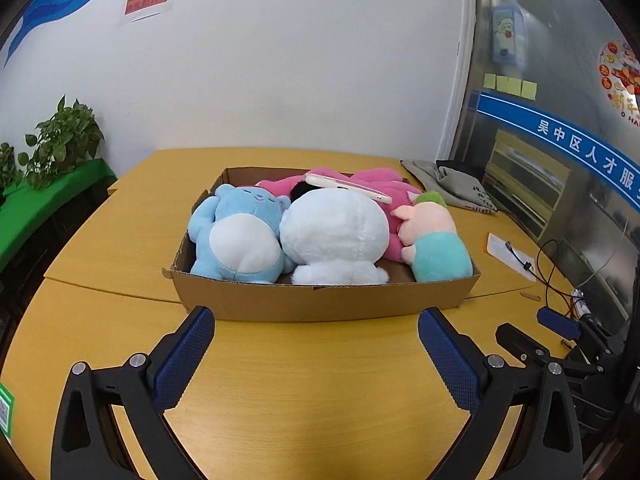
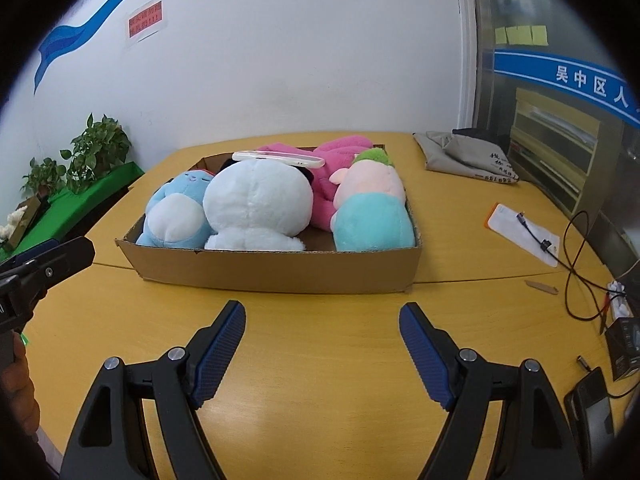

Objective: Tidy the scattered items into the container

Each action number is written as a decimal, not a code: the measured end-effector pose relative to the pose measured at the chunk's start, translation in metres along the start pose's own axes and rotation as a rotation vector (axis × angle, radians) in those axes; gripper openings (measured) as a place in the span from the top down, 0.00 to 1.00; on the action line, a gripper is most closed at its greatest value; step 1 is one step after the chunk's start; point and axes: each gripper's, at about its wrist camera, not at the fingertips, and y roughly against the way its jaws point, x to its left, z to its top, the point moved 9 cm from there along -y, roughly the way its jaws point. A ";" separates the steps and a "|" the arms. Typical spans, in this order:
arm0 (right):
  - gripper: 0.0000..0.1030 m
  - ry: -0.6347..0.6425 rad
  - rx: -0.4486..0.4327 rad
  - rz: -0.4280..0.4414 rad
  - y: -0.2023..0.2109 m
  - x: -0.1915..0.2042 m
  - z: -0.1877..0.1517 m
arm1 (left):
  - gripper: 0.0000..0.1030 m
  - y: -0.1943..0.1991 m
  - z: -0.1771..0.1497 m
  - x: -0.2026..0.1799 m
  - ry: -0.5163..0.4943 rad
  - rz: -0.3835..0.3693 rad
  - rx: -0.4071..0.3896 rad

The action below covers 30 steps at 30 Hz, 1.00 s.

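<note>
Four plush toys [image 1: 334, 236] and a white case [image 1: 348, 187] fill the cardboard box [image 1: 320, 300].

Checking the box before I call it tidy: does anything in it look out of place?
Yes. A white phone-like slab lies tilted across the top of the white plush and pink plush, perched rather than settled in the cardboard box. It could slide off.

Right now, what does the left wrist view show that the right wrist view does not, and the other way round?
Only the left wrist view shows the right tongs at its right edge, and the red paper decoration on the glass. Only the right wrist view shows the left tongs at its left edge, and a dark phone at lower right. Both show the cardboard box holding the blue plush, white plush and pig plush, plus the grey bag. Both tongs stand open, holding nothing.
</note>
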 end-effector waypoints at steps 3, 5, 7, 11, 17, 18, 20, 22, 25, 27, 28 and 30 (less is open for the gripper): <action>0.23 0.019 -0.006 -0.022 0.000 -0.002 0.002 | 0.00 -0.005 -0.002 0.000 0.001 0.003 0.016; 0.23 0.026 -0.007 -0.031 -0.003 -0.002 0.003 | 0.00 -0.009 -0.004 0.001 0.006 0.006 0.028; 0.23 0.029 -0.004 -0.032 -0.007 -0.001 0.003 | 0.00 -0.013 -0.006 0.002 0.014 0.005 0.037; 0.23 0.033 0.009 -0.032 -0.016 0.000 0.001 | 0.00 -0.020 -0.008 0.002 0.003 0.023 0.043; 0.23 0.027 0.020 -0.043 -0.026 -0.003 0.001 | 0.00 -0.027 -0.008 0.002 0.000 0.039 0.043; 0.23 0.025 0.021 -0.044 -0.027 -0.004 0.001 | 0.00 -0.028 -0.007 0.002 0.000 0.043 0.043; 0.23 0.023 0.024 -0.048 -0.029 -0.005 0.001 | 0.00 -0.031 -0.008 0.003 0.008 0.047 0.046; 0.23 0.026 0.029 -0.051 -0.032 -0.006 0.000 | 0.00 -0.034 -0.009 0.003 0.009 0.045 0.051; 0.23 0.019 0.033 -0.054 -0.034 -0.007 -0.001 | 0.00 -0.037 -0.010 0.003 0.004 0.065 0.052; 0.23 0.022 0.035 -0.055 -0.035 -0.008 -0.001 | 0.00 -0.038 -0.010 0.004 0.008 0.082 0.045; 0.23 0.023 0.036 -0.056 -0.035 -0.008 -0.002 | 0.00 -0.037 -0.011 0.004 0.008 0.089 0.034; 0.23 0.019 0.038 -0.056 -0.036 -0.008 -0.003 | 0.00 -0.034 -0.010 0.005 0.010 0.103 0.006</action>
